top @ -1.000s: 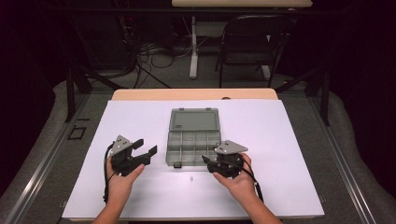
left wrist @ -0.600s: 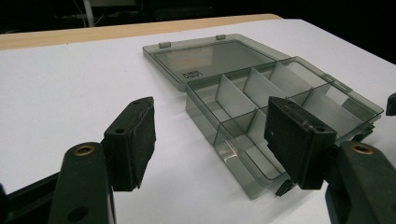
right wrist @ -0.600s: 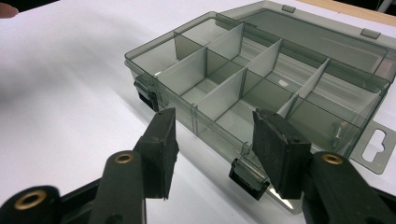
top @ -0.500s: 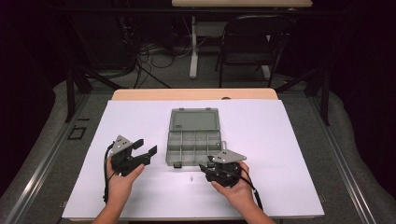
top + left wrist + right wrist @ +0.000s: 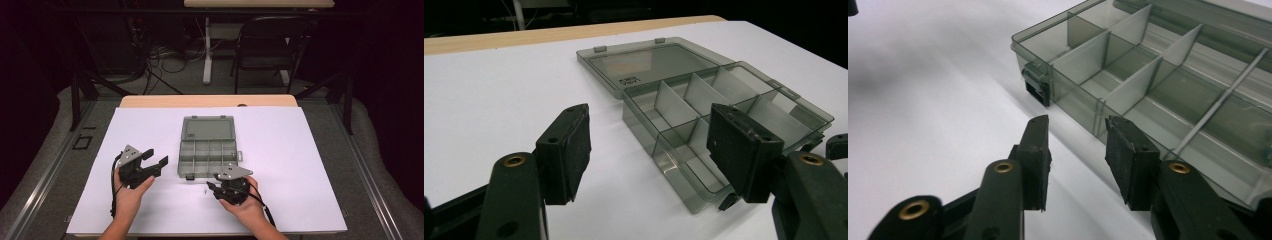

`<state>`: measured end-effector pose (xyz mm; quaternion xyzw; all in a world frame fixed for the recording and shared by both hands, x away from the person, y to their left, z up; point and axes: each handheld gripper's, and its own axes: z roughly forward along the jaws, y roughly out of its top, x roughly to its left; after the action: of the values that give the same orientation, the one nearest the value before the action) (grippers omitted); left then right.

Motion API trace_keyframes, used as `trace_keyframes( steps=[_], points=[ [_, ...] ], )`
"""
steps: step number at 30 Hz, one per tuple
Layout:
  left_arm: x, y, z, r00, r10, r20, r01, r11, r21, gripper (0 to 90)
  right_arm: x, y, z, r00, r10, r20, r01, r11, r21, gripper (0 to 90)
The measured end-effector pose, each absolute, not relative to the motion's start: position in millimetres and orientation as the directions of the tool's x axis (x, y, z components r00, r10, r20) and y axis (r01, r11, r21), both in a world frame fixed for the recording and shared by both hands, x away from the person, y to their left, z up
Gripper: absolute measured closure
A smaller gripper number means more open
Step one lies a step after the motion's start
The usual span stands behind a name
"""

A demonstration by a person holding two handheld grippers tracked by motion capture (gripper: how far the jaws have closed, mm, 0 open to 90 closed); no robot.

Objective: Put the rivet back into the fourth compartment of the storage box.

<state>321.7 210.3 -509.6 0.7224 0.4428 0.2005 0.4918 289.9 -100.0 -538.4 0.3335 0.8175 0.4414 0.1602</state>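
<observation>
Lying open, the organiser box [image 5: 704, 107] bears unreadable lid lettering.

Dark workroom, table with white cover

Table [image 5: 150, 101]: pale wood top, far edge bare, the rest under a white sheet [image 5: 310, 165]. Floor [image 5: 60, 130]: grey carpet, metal rails along the table's left and right sides. Beyond the far edge: black folding chair [image 5: 265, 45], white desk leg [image 5: 207, 50], tangled cables [image 5: 160, 55]. Background unlit.
</observation>
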Motion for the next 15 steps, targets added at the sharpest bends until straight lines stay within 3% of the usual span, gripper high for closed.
trace_keyframes(
  steps=[15],
  points=[
    [322,210,-510,0.53,0.836,-0.144,0.444,-0.128,0.887,34.1,295,-88,-550,-0.741,0.669,0.059,0.429,0.404,0.808,68.9]
  ],
)
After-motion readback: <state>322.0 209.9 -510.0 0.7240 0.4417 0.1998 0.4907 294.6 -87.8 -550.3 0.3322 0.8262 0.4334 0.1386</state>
